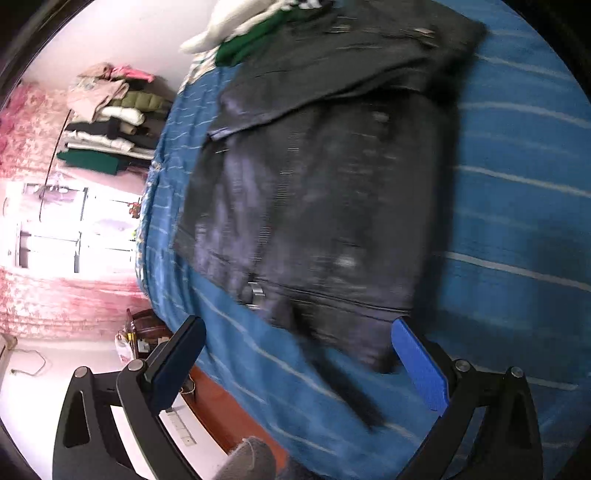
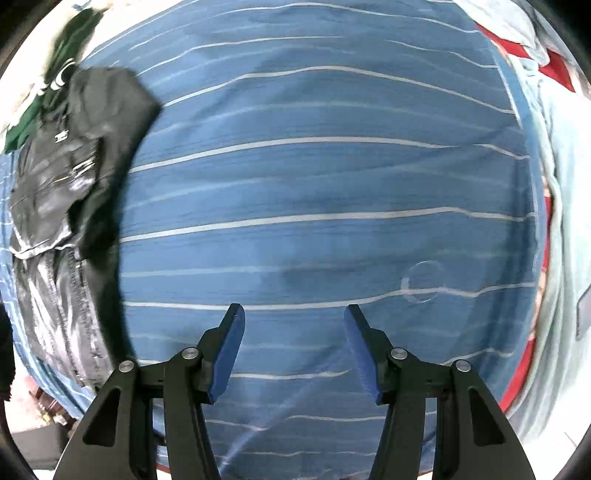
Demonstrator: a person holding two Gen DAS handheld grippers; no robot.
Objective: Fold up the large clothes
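L gripper (image 1: 297,334): jaws wide apart, nothing clamped. Blue pads (image 1: 419,365) sit either side of the lower hem of the black jacket (image 1: 317,177); can't tell if the R-side pad touches the fabric, frame is blurry. Jacket lies straight ahead of the L gripper, folded, zip and a metal pull showing near the hem, a dark strap trailing off toward the gripper. It's flat on the blue striped bedsheet (image 1: 517,206). Beyond the jacket's far end: green garment (image 1: 243,46) and a white one (image 1: 229,26), bunched together, touching the jacket's top edge. Off to the L side of the gripper, past the bed edge: stack of folded clothes (image 1: 110,122), bright window (image 1: 55,221), pink curtain.

R gripper (image 2: 293,321): jaws apart too, empty, hovering over bare sheet (image 2: 314,177). Jacket (image 2: 62,192) is well off to its L, nowhere near the fingers. Green garment (image 2: 70,29) at far L beyond it. To the R of the gripper, at the sheet's edge: pale blue and red bedding (image 2: 554,206).
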